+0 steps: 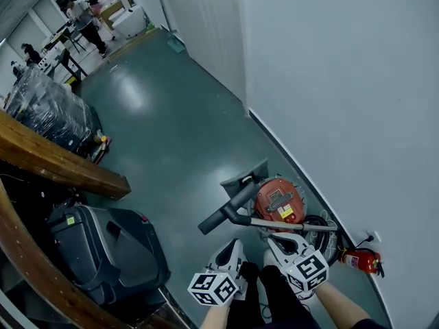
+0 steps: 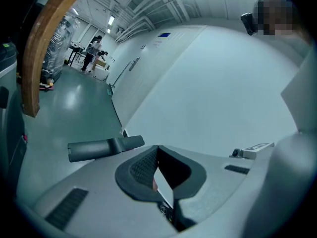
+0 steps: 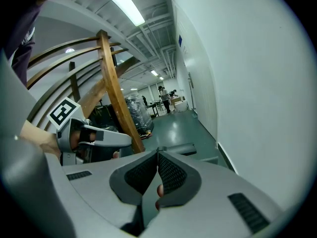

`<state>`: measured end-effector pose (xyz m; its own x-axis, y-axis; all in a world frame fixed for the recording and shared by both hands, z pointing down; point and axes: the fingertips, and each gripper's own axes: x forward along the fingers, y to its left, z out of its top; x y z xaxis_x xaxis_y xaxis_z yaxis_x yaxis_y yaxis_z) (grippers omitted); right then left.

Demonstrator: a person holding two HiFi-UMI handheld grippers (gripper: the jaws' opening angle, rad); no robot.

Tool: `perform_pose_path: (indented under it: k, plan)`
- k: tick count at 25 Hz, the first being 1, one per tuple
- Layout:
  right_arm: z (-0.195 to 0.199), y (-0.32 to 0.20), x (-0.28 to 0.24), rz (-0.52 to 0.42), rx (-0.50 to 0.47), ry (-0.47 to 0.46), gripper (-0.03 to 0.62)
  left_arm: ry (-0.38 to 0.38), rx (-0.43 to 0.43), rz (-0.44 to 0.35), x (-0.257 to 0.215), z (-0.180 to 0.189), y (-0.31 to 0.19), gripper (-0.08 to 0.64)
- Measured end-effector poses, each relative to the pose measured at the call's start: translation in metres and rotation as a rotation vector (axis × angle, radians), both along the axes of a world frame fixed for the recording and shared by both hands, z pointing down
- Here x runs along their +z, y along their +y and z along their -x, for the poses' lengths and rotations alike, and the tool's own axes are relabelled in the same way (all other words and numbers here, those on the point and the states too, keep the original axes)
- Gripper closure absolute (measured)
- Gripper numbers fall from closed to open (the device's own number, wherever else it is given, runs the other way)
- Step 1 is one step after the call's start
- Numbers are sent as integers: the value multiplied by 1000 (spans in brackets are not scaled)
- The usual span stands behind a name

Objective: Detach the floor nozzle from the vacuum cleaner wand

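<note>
Nozzle [image 1: 244,175]: grey, on the green floor by the white wall, lower centre of the head view. It looks joined to the dark wand [image 1: 223,216], which runs down-left from it. Not yet detached.

Left to right in the head view:
- Left gripper [image 1: 237,244], bottom centre, above the floor and just below the wand. Jaws together, nothing between them. Its own view shows the pads [image 2: 143,168] meeting and the dark tube ahead and apart from them.
- Right gripper [image 1: 273,240], just beside the left, near a metal tube [image 1: 295,225] that runs right. Jaws together and empty; its own view confirms this.
- Red canister [image 1: 278,201], just right of the nozzle, with the hose coiled beside it.
- Extinguisher [image 1: 360,259], lower right against the wall, clear of the work.

Step in hand, as I judge it: the approach. Neither gripper touches the vacuum.

Next move calls for:
- Both jaws to part.
- One gripper to clamp the wand near the joint, the other to hold or pin the nozzle.
- A pull along the tube's line.

A release catch may need pressing; none can be made out. Risk: the canister is dragged along.
</note>
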<state>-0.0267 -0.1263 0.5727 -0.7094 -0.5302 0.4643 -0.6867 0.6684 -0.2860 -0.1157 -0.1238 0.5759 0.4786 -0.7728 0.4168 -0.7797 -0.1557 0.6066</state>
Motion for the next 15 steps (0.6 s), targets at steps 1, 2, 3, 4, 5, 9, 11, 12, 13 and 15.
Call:
perform_pose_path:
  k: [1,2,3,4,5,9,11,12,13,15]
  plan:
    - [-1,0,6,2,-12,11,574,0,-10,7,5,0,-1,555]
    - [-2,0,13,0,-24,24,574,4,-17,15,12,0,-3,555]
    - [-2,-1,20,-4,-36,38,572,11,-21,25,19,-1,-4,554]
    - [-1,-3,28,-9,-51,51,572,19,-25,38,27,-2,-6,554]
    - [0,-4,36,-12,-69,65,572,26,-31,52,36,-2,-7,553]
    - [10,-8,71,-41,-140,125,571,47,-74,102,73,1,-14,529]
    - [14,-13,85,-70,-164,154,569,68,-88,123,92,0,-18,482]
    - [16,-15,92,-81,-173,168,566,79,-91,134,100,-1,-19,466]
    - [17,-17,98,-90,-182,183,561,89,-92,144,109,-2,-21,455]
    - [19,-20,112,-97,-203,217,541,115,-94,168,123,-5,-24,424]
